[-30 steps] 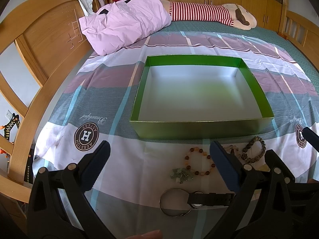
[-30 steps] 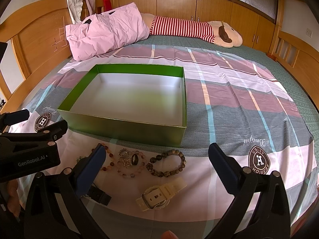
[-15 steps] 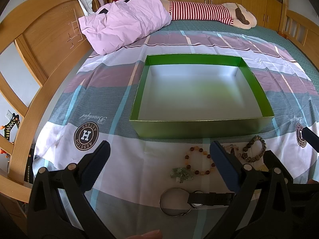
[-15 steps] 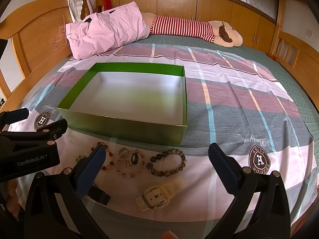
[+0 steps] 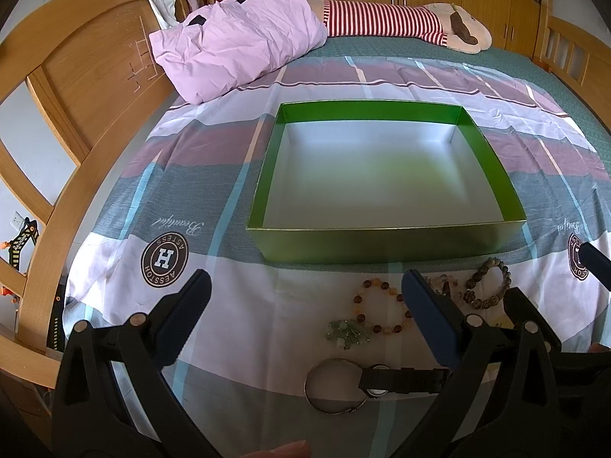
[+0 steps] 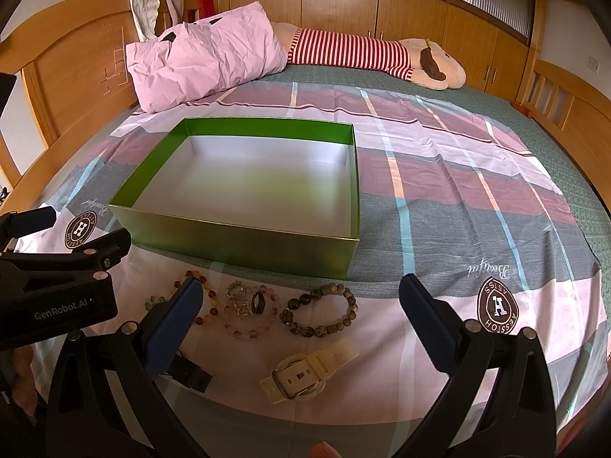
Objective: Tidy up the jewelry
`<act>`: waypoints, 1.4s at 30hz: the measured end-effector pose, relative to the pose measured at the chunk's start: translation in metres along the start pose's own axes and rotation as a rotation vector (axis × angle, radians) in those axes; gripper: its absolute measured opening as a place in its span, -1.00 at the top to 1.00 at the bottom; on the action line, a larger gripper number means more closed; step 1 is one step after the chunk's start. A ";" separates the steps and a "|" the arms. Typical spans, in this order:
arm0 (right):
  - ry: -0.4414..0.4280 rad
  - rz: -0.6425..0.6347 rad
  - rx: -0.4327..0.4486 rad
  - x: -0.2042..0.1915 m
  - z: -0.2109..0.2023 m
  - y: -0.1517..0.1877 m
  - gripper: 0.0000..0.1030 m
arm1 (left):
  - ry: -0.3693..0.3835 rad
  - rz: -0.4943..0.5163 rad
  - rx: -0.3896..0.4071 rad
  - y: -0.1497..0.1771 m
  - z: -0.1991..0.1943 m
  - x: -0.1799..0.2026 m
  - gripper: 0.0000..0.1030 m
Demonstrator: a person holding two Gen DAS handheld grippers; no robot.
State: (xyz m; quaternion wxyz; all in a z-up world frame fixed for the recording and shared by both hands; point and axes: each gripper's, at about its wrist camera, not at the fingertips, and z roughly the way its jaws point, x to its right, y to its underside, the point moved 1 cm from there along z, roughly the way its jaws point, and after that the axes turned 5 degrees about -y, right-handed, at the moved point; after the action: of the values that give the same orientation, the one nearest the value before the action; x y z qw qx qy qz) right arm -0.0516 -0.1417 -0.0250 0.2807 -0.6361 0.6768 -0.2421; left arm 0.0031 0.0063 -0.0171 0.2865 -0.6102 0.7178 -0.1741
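An empty green box (image 5: 382, 244) (image 6: 244, 244) sits on the bed. In front of it lie jewelry pieces: an amber bead bracelet (image 5: 382, 311), a green stone piece (image 5: 345, 330), a black watch with a ring (image 5: 382, 378), a dark bead bracelet (image 6: 319, 315) (image 5: 487, 284), a pale pink bead bracelet with a dark ring (image 6: 252, 311), and a cream watch (image 6: 305, 372). My left gripper (image 5: 301, 294) is open above the sheet, near the amber bracelet. My right gripper (image 6: 298, 301) is open over the bracelets. Both are empty.
A pink pillow (image 5: 244, 53) (image 6: 206, 57) and a striped plush toy (image 6: 366, 53) lie at the far end of the bed. A wooden bed frame (image 5: 76, 87) runs along the left. The left gripper's body (image 6: 57, 290) shows at the right wrist view's left edge.
Both views have shifted very slightly; the box and jewelry sit a touch higher in the frames. Nothing was taken hold of or let go.
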 end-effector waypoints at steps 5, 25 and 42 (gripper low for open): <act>0.016 -0.020 -0.016 0.002 0.003 0.001 -0.97 | -0.009 0.017 -0.026 -0.001 0.004 0.000 -0.96; -0.138 -0.183 -0.448 0.039 0.028 0.040 -0.72 | 0.425 0.362 -0.251 0.038 0.004 0.048 -0.96; -0.226 -0.140 -0.267 0.013 0.036 0.028 0.68 | 0.313 -0.125 -0.421 0.022 0.077 -0.031 -0.20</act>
State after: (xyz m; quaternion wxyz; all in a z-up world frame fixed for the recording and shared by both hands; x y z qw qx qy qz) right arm -0.0476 -0.1517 -0.0718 0.2503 -0.7365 0.6211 -0.0962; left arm 0.0368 0.0482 -0.0843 0.0276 -0.6650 0.7348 -0.1307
